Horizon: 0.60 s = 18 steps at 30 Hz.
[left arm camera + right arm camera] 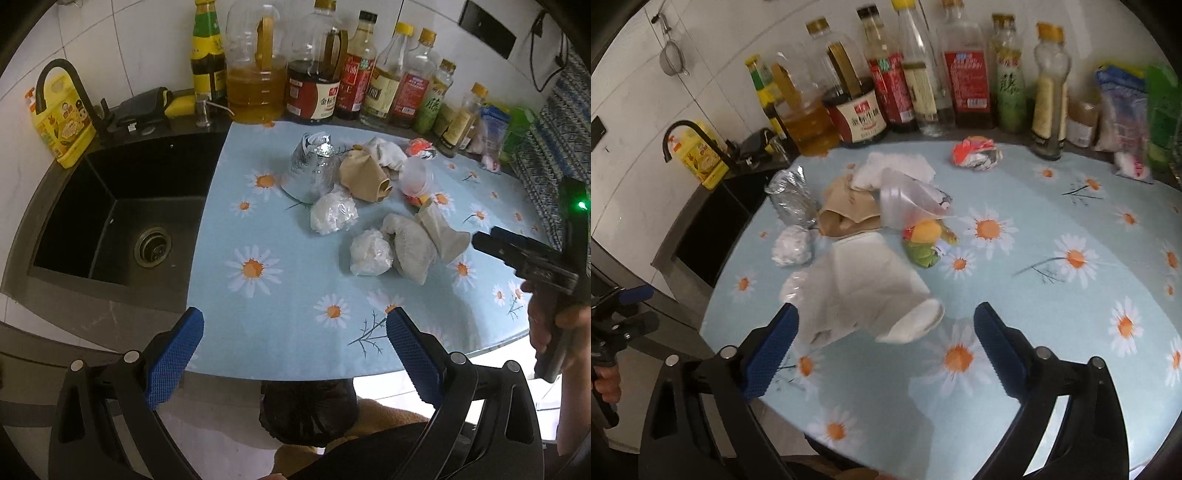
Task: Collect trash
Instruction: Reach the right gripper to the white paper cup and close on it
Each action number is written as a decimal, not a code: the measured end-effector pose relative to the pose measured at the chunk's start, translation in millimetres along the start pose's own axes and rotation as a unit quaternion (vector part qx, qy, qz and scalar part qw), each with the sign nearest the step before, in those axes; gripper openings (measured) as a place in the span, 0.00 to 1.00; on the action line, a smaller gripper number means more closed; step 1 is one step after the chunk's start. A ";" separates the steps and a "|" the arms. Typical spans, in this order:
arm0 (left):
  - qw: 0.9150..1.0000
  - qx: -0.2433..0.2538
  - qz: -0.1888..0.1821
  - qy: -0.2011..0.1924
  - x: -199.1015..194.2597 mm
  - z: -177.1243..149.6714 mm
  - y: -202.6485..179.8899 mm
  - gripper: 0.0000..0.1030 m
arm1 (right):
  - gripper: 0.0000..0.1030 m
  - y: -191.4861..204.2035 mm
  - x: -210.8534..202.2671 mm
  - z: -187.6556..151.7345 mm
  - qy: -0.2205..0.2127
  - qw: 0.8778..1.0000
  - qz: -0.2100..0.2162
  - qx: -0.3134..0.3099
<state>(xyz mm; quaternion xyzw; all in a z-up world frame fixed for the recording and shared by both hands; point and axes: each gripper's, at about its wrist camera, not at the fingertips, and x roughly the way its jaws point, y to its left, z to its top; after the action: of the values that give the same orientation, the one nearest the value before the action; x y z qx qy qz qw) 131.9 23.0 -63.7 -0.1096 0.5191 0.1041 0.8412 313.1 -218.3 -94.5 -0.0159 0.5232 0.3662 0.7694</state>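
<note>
Both the right gripper (pixel 884 354) and the left gripper (pixel 295 354) are spread wide and empty. The crumpled paper cup (pixel 871 295) lies just ahead on the daisy tablecloth (pixel 1052 314); a shallow pinch may only push it away.

Black bin bag (pixel 308 413): under the near table edge; upper part hidden by the tablecloth (pixel 280 354).
Right gripper (pixel 480 242): only its tip shows in left wrist view; finger gap cannot be told.
Fruit-print wrapper (pixel 925 242): motion-blurred, print unreadable.
Bottle labels (pixel 967 83): text too small to read.
Far bottles (pixel 955 44): tops cut off by frame edge.
</note>
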 end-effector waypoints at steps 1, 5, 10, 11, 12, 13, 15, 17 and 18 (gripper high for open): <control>1.000 -0.002 0.003 0.003 2.8 1.4 -1.6 0.93 | 0.90 -1.8 5.2 1.8 0.006 1.000 0.004 -0.002; 1.000 -0.010 0.007 0.013 11.5 3.1 -5.9 0.93 | 0.90 -11.6 28.0 12.4 0.038 0.999 0.030 -0.014; 1.000 -0.022 0.004 0.016 16.0 2.9 -9.3 0.93 | 0.90 -27.0 54.2 16.8 0.094 0.990 0.104 0.010; 1.000 -0.024 0.005 0.016 16.3 2.5 -10.2 0.93 | 0.90 -28.0 56.8 16.5 0.100 0.989 0.112 0.014; 1.000 -0.026 0.006 0.017 16.7 2.0 -10.1 0.93 | 0.90 -29.6 60.2 16.4 0.105 0.987 0.119 0.018; 0.999 -0.028 0.006 0.017 17.0 1.6 -9.9 0.93 | 0.86 -31.2 62.7 16.7 0.108 0.987 0.119 0.022; 0.999 -0.032 0.007 0.018 18.3 1.2 -8.9 0.93 | 0.81 -31.5 64.7 17.1 0.112 0.985 0.130 0.025; 0.999 -0.039 0.008 0.019 19.8 0.5 -6.4 0.93 | 0.81 -31.2 65.5 17.8 0.115 0.984 0.137 0.025; 0.999 -0.042 0.008 0.019 20.4 0.3 -5.0 0.93 | 0.81 -30.8 65.3 17.9 0.116 0.983 0.141 0.024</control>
<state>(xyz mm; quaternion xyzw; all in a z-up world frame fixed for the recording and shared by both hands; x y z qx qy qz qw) 142.6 19.6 -81.5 -0.1427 0.5312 0.1305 0.8249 357.2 -197.8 -150.8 0.0341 0.6143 0.4539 0.6445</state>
